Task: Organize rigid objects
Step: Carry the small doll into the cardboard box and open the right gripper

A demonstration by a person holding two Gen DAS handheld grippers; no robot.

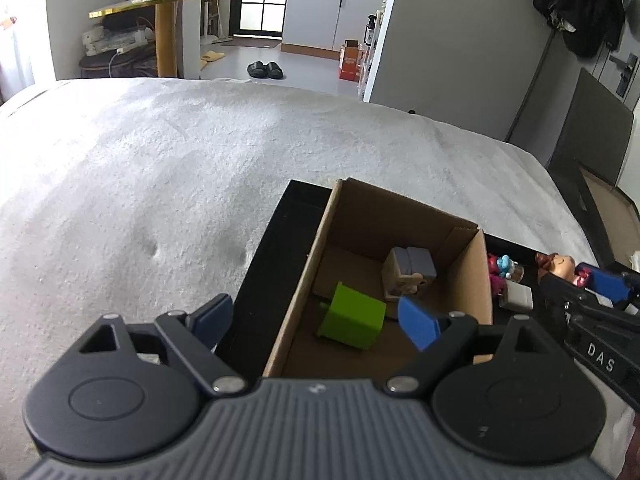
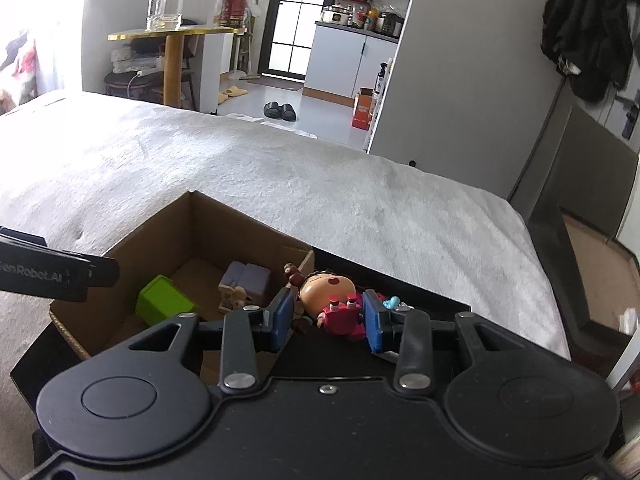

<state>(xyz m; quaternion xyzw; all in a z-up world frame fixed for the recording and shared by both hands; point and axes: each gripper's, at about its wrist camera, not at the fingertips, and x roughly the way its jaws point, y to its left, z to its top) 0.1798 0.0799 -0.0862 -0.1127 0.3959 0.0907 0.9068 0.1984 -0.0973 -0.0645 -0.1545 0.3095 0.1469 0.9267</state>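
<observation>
**Doll gripped beside the box, left jaws empty over it**

The right gripper (image 2: 327, 314) is clamped on a doll (image 2: 332, 296): its blue pads press the doll's two sides, head toward the box and red dress toward the right pad. The doll lies sideways in the grip, probably because it was taken lying down from the black tray (image 2: 420, 292). It hangs just beside the right wall of the box (image 2: 168, 232), which suggests it is bound for the box.

The left gripper (image 1: 320, 320) stands wide apart with nothing between its pads. One pad sits outside the box's left wall, the other over the box floor near the green block (image 1: 354, 320). It touches nothing I can make out; that wide, empty stance fits a drop just made, though I cannot confirm it.

Inside the box, the green block lies tipped on its side, and a grey-and-tan toy (image 1: 408, 272) rests toward the far corner. Rigid toys seem to be gathering here.

Still on the tray, right of the box, are a small blue-and-pink figure (image 1: 500, 270) and a white cube (image 1: 518, 296), apparently waiting their turn.
</observation>
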